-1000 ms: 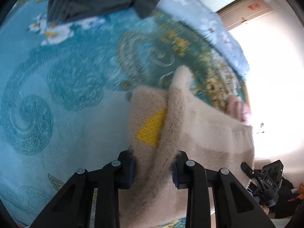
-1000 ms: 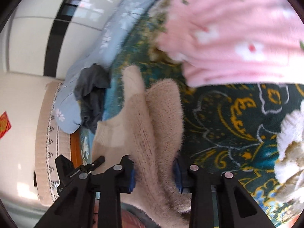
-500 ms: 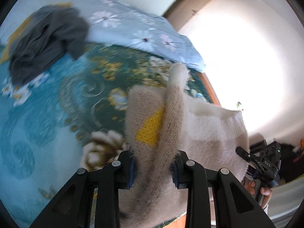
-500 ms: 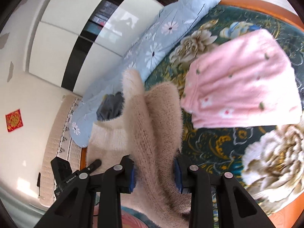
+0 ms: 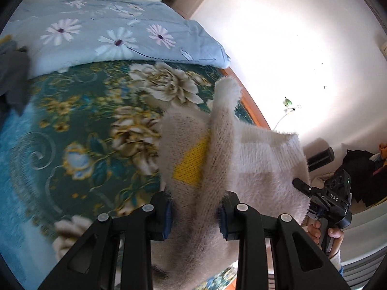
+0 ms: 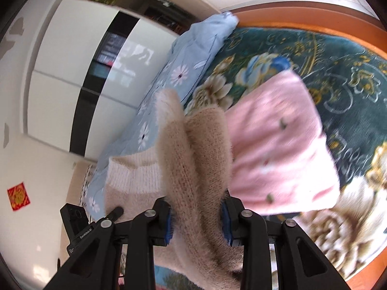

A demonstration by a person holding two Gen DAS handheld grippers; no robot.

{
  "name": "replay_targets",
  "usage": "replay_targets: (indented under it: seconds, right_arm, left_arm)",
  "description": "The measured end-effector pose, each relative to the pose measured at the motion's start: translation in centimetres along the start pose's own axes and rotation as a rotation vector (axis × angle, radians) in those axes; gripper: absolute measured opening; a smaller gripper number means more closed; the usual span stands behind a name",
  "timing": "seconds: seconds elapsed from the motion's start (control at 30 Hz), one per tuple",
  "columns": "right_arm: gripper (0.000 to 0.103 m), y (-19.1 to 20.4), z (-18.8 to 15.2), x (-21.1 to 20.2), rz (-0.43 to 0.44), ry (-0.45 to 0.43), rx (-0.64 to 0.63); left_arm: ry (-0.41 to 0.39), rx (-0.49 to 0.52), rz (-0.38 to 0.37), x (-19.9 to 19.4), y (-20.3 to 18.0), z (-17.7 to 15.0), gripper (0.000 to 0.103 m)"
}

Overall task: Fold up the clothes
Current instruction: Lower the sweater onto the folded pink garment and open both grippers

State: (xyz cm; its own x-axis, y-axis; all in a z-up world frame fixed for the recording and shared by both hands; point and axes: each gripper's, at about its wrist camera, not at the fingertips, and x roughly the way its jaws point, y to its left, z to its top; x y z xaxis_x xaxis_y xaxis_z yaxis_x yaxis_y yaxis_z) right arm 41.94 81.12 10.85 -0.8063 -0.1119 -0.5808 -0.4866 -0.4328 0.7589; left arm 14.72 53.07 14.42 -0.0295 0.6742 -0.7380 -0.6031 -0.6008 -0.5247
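A fuzzy beige knit sweater (image 5: 254, 159) with a yellow patch hangs in the air between both grippers, above the bed. My left gripper (image 5: 195, 215) is shut on a bunched fold of it. My right gripper (image 6: 196, 222) is shut on another bunched fold of the same sweater (image 6: 198, 159). The right gripper also shows in the left wrist view (image 5: 326, 200), at the sweater's far edge. The left gripper shows at the lower left of the right wrist view (image 6: 96, 224).
A teal floral blanket (image 5: 79, 130) covers the bed. A light blue daisy quilt (image 5: 116, 33) lies along its far side. A folded pink garment (image 6: 283, 149) lies on the blanket. A dark grey garment (image 5: 12, 77) sits at the left. The wooden bed edge (image 6: 314, 26) borders the blanket.
Both grippers have lifted the sweater up off the bed and tilted upward. The wall and wardrobe now fill more of both views; the bed has dropped away.
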Motion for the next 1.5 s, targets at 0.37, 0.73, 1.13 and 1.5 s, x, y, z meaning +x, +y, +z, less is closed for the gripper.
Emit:
replay_targets:
  seconds: [0.37,0.73,1.13,1.5]
  right_arm:
    - [0.033,-3.2,5.3,1.1,-0.083,-0.024,0.045]
    - [0.036,-10.5,3.4,3.0,-0.185,-0.093,0.217]
    - [0.054,-11.3,3.9,3.0,-0.187,-0.088,0.273]
    - [0.056,-3.5,4.6,0.3,-0.349,-0.182,-0.05]
  left_arm:
    - [0.045,0.093,-0.007,5.8,-3.1,3.6,0.031]
    - [0.119,0.09,0.128,12.4,-0.1,2.6,0.047]
    - [0.1,0.03,0.143,10.6,2.3,3.0,0.062]
    - [-0.019,0.038,-0.06,5.7,0.7,3.3,0.062]
